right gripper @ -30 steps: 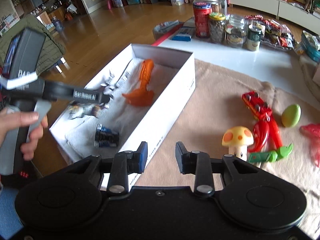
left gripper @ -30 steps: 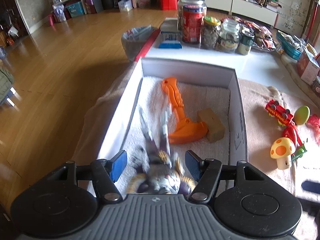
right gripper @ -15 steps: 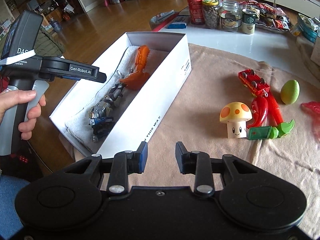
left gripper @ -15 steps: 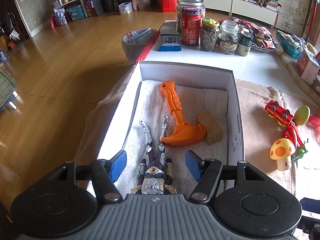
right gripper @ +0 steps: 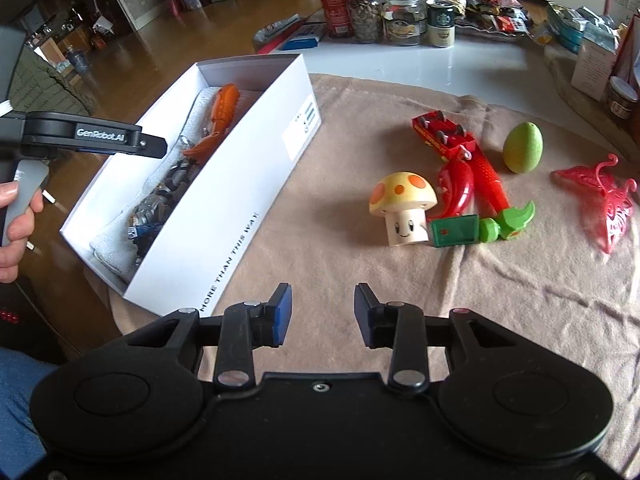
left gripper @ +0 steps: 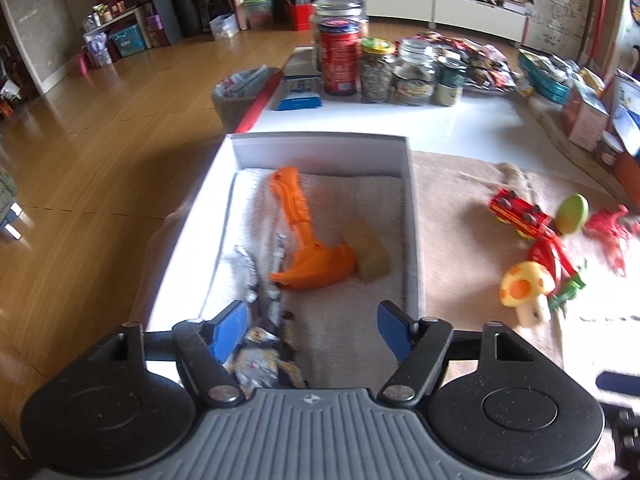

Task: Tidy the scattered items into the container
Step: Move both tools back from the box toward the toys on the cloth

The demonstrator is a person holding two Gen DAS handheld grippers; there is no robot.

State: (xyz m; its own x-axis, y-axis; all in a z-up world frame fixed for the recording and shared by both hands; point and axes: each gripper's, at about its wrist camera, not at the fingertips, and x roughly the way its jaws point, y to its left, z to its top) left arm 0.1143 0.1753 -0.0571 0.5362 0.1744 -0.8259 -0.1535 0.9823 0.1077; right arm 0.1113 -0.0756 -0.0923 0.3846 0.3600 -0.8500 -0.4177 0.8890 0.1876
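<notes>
A white box (left gripper: 320, 144) (right gripper: 256, 184) lined with a towel holds an orange toy (left gripper: 304, 240) (right gripper: 222, 116), a tan block (left gripper: 370, 254) and a silver robot figure (left gripper: 260, 320) (right gripper: 160, 200). My left gripper (left gripper: 312, 328) hangs over the box's near end, its jaws opening and empty; the figure lies below, by the left pad. My right gripper (right gripper: 322, 314) is over the beige cloth, jaws opening with nothing between them. Ahead of it on the cloth lie a mushroom toy (right gripper: 402, 208) (left gripper: 524, 292), a red train (right gripper: 444, 134), a green egg (right gripper: 522, 148), a red chilli (right gripper: 456, 188) and a pink butterfly (right gripper: 608, 200).
Jars and cans (right gripper: 376, 12) (left gripper: 376, 64) stand on the white tabletop (right gripper: 480, 64) behind the cloth (right gripper: 360, 264). Boxes and packets (right gripper: 592, 60) crowd the far right. Wooden floor (left gripper: 100, 160) drops away left of the box. A hand (right gripper: 16, 216) grips the left tool's handle.
The robot figure left the left gripper's jaws and now lies in the box. The left gripper shifted right and its jaws widened. The right gripper swung right, toward the toys on the cloth, jaws slightly wider.
</notes>
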